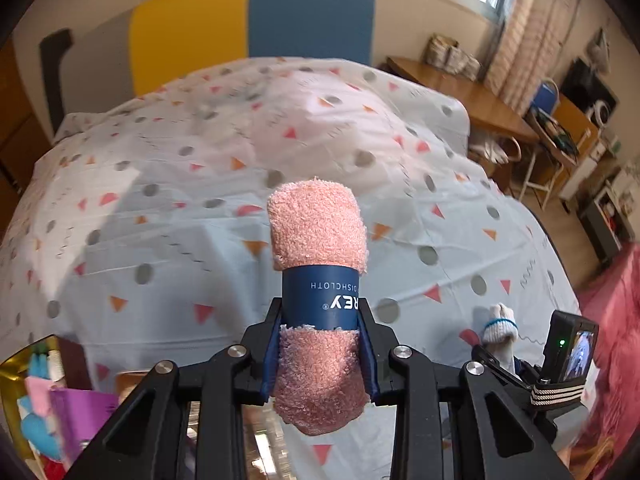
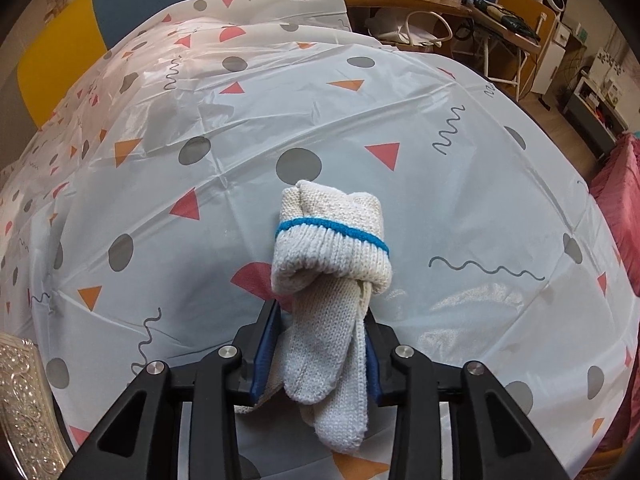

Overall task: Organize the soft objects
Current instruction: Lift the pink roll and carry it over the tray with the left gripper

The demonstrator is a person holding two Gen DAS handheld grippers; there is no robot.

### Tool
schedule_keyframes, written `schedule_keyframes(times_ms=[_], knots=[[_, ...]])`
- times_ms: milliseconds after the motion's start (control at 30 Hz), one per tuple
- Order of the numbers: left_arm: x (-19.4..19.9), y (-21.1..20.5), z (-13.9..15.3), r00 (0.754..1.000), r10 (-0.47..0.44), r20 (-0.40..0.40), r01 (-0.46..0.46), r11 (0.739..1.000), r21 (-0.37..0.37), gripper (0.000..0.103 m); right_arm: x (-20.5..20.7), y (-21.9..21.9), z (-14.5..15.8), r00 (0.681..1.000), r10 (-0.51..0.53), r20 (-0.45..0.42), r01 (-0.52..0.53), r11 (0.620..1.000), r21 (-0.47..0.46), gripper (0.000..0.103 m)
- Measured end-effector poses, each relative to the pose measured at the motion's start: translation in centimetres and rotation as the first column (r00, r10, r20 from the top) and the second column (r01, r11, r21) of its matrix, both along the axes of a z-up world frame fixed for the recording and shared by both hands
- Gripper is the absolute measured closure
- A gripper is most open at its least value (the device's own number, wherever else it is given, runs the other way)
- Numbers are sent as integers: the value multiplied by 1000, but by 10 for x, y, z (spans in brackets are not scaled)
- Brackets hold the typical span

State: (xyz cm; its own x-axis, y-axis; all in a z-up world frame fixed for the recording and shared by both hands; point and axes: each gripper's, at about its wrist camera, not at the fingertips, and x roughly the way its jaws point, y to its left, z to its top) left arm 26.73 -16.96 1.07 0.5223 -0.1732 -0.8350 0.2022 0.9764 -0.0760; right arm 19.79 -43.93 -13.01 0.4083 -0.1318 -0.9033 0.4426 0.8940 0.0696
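**Both grippers loaded above the patterned surface**

Now, from your left wrist camera, the left gripper (image 1: pixel 320 356) is clamped on a rolled pink dishcloth (image 1: pixel 318 240), its fingers (image 1: pixel 269 364) pressing the roll just below the navy paper band (image 1: pixel 320 296). The roll points forward, held above the surface (image 1: pixel 160 200), which wears a white cover printed with grey dots and pink and orange triangles. Only this view shows your other tool: low at the right, the right gripper (image 1: pixel 500 344) appears small, with a white knit bundle at its tip. At the lower left corner sit some colourful soft items (image 1: pixel 40 400), too blurred to name.

From your right wrist camera, the right gripper (image 2: pixel 326 356) is closed on a bundle of white knit gloves (image 2: pixel 332 264) with a blue stripe at the cuff; the glove ends hang down between the fingers (image 2: pixel 262 356). This view alone shows an embossed silver tray (image 2: pixel 24 408) at the lower left edge. The dishcloth does not appear here.
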Motion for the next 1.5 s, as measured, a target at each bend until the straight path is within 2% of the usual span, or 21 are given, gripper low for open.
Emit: schedule_keyframes(times_ms=[100,200,300,400,633,767,900,1000,1100,1200,1300,1500], knots=[[-5,36,17,999,49,-8,-50,998,-42,70,2,3,0,1000,25,-6,-25,999,-41,65],[-15,72,42,996,82,27,-79,993,-84,70,2,4,0,999,34,-6,-35,998,-55,65],[-28,111,67,989,108,100,-100,992,-77,69,3,8,0,999,52,-12,-53,995,-84,65],[-42,158,77,979,152,136,-143,987,-75,69,1,11,0,998,64,-13,-65,992,-106,65],[-78,278,61,943,302,138,-297,953,-57,69,-5,20,1,997,77,-12,-78,989,-124,65],[-99,338,46,905,408,121,-404,913,-57,69,-6,23,2,996,92,-15,-93,985,-143,65],[-131,390,28,852,515,97,-505,856,-106,69,-8,24,3,995,94,-13,-95,984,-148,65],[-160,411,11,816,570,95,-561,821,-106,69,-9,24,3,996,93,-10,-93,984,-153,65],[-194,413,-7,798,586,142,-584,810,-55,69,-10,25,3,995,96,-9,-96,983,-159,65],[-221,404,-30,804,574,158,-580,814,-7,69,-10,26,3,995,101,-8,-101,980,-170,65],[-243,397,-47,795,585,162,-592,806,-5,69,-11,29,4,994,113,-7,-113,977,-183,67],[-262,384,-51,790,575,213,-589,808,-1,69,-13,33,4,991,131,-8,-130,969,-211,69]])
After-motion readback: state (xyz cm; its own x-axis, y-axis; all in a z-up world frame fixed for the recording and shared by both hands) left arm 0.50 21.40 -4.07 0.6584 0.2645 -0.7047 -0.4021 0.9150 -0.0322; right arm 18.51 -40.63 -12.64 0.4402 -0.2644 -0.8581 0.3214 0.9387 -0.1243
